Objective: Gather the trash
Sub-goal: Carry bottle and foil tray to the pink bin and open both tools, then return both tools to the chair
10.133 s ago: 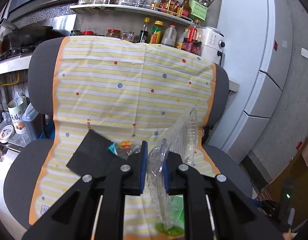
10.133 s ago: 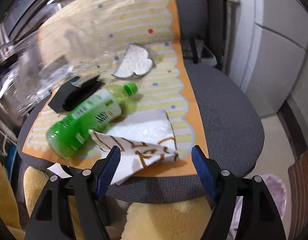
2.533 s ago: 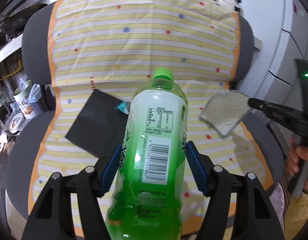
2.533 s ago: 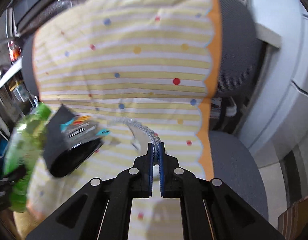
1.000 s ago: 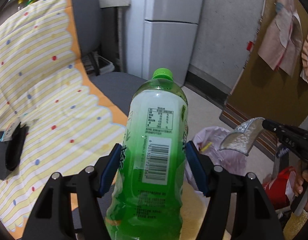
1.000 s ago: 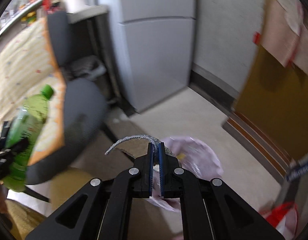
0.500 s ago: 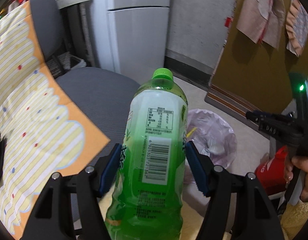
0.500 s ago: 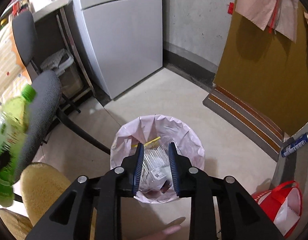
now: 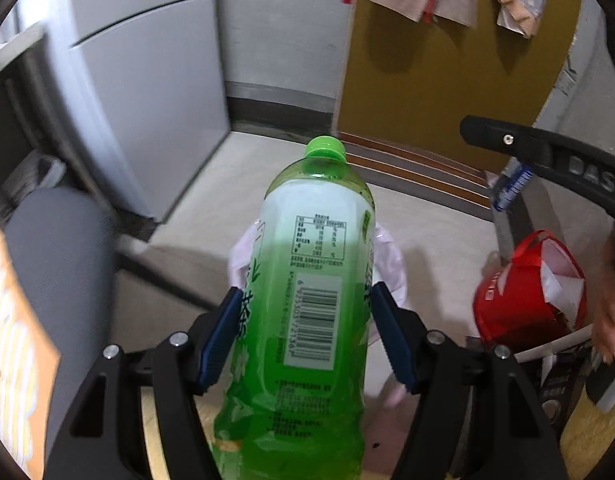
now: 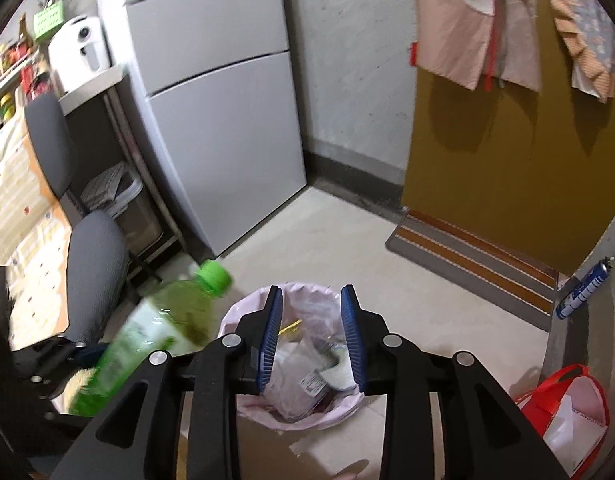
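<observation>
Left wrist view: green bottle (image 9: 307,280) fills the centre, cap pointing away, barcode label facing the camera.
Left claw (image 9: 305,336): pinching the green bottle at mid-body, blue pads (image 9: 219,336) pressed on both sides.
Bottle position: held in the air just above and in front of the pink-lined trash bin (image 9: 391,264), mostly hidden behind it.
Right wrist view: looks down into the trash bin (image 10: 243,312); clear wrappers and a foil-like scrap lie inside.
Right claw (image 10: 311,338): spread apart, holding nothing, hovering over the bin's mouth.
Bottle from the right: green bottle (image 10: 147,336) tilted, cap toward the bin rim, just left of it, blurred.
Red bag (image 9: 527,292): on the floor right of the bin, white paper inside.
Grey chair (image 10: 91,264): left of the bin, striped yellow cloth over it.
Grey cabinet (image 10: 211,100): behind, against the wall.
Blue spray can (image 10: 583,290): standing tilted near the doormat.
</observation>
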Motion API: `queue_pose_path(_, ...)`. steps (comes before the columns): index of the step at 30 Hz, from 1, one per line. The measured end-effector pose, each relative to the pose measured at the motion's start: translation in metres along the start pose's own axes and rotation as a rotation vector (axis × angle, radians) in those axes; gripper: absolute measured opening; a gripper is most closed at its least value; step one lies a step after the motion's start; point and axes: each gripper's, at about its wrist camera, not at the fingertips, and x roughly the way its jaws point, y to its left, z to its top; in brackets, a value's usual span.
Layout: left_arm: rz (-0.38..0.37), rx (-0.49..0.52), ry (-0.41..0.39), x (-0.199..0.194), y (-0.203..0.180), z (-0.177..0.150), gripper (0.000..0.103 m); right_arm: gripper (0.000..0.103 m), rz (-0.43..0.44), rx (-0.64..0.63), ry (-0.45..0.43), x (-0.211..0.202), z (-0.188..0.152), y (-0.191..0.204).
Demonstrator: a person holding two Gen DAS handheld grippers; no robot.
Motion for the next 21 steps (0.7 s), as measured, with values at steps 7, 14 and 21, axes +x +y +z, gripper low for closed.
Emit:
queue_pose_path(7, -0.017, -0.018, 0.054, 0.039, -0.001, 0.026, 0.076, 0.04, -0.004, 0.026, 0.023, 0.011, -0.002, -0.011)
queue_pose_path(14, 0.105, -0.095, 0.025, 0.004, 0.045, -0.006, 0.076, 0.041, 0.033, -0.033, 0.072, 0.024, -0.011, 0.014)
queue_pose_path(21, 0.254, -0.27, -0.015, -0.055, 0.108, -0.062, 0.076, 0.042, 0.103, -0.138, 0.102, 0.023, -0.019, 0.067)
